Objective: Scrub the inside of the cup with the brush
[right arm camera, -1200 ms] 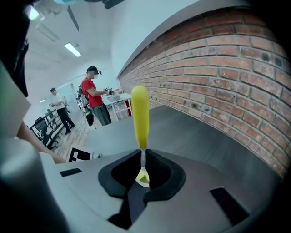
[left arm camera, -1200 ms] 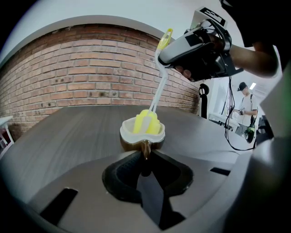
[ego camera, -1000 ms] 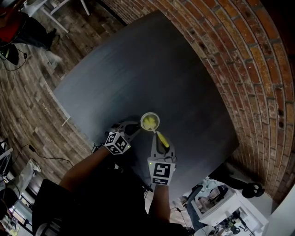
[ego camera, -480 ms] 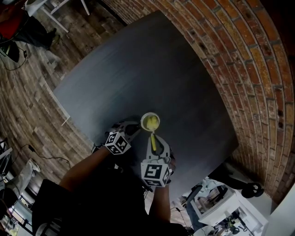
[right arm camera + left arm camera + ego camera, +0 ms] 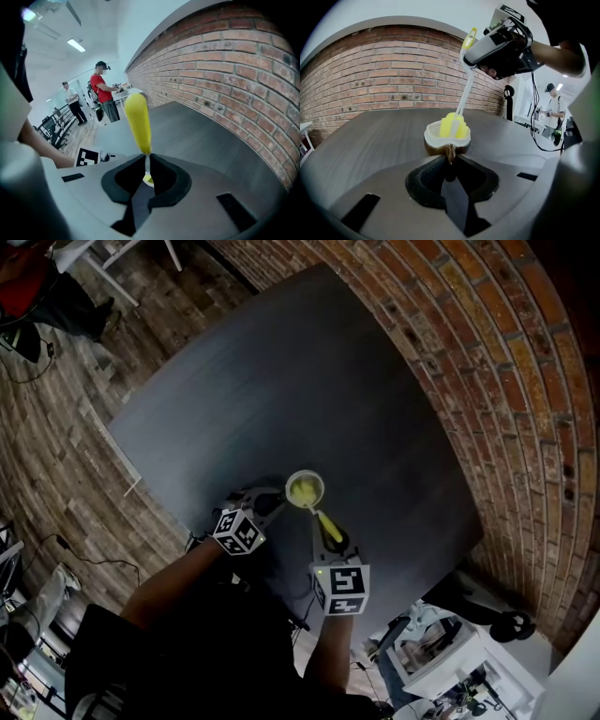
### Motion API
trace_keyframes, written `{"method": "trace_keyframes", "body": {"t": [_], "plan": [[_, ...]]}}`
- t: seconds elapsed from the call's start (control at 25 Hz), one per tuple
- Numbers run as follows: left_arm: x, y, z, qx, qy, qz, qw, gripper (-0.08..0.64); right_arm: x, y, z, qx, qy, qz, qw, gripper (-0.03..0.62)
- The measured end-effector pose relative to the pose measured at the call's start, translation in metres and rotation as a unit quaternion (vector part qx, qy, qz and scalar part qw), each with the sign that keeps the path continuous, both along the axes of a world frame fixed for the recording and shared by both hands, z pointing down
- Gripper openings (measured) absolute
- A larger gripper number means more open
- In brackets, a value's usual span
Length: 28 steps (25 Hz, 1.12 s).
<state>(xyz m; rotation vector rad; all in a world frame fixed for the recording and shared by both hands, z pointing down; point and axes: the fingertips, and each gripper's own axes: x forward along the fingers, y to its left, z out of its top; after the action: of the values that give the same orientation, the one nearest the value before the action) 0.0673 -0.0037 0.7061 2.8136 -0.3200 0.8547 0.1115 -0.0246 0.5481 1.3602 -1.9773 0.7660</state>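
Observation:
A small cup (image 5: 305,489) with a pale rim stands on the dark table (image 5: 281,381), near its front edge. My left gripper (image 5: 272,502) is shut on the cup's (image 5: 446,138) near side, pinching its handle. A brush with a yellow handle (image 5: 327,525) slants down into the cup. Its yellow bristle head (image 5: 454,126) fills the cup's inside. My right gripper (image 5: 330,538) is shut on the brush (image 5: 138,121), above and to the right of the cup. In the left gripper view the right gripper (image 5: 499,44) hangs high over the cup.
A brick wall (image 5: 487,371) runs close along the table's far and right sides. Wooden floor (image 5: 56,427) lies to the left. People (image 5: 102,91) stand far off in the room behind. White equipment (image 5: 441,662) sits below the table's right corner.
My right gripper swung left and then back to the right, tilting the brush handle while the head stayed in the cup. Cup and left gripper have not moved.

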Motion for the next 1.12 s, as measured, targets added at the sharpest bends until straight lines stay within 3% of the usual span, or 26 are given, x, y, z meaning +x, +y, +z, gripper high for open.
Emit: {"method": "trace_keyframes", "body": {"t": [0.16,0.32,0.44,0.6,0.68,1.12], "plan": [[0.001,0.001,0.001,-0.003,0.0,0.0,1.0,0.083,0.001,0.001,0.001,-0.023,0.056,-0.034,0.998,0.049],[0.001,0.002,0.001,-0.006,0.0,-0.001,1.0,0.083,-0.003,0.004,0.001,-0.032,0.129,-0.078,0.988,0.049],[0.002,0.003,0.001,-0.007,0.001,-0.002,1.0,0.083,-0.01,0.006,0.001,-0.013,0.191,-0.128,0.973,0.051],[0.001,0.002,0.0,-0.007,0.002,-0.001,1.0,0.083,-0.02,0.009,0.001,0.035,0.279,-0.195,0.939,0.055],[0.0,0.002,0.0,-0.006,0.002,-0.002,1.0,0.083,-0.026,0.01,0.0,0.06,0.292,-0.208,0.931,0.058],[-0.003,0.002,0.0,-0.011,0.003,-0.003,0.9999,0.083,-0.04,0.025,-0.022,0.108,0.235,-0.149,0.954,0.052]]}}
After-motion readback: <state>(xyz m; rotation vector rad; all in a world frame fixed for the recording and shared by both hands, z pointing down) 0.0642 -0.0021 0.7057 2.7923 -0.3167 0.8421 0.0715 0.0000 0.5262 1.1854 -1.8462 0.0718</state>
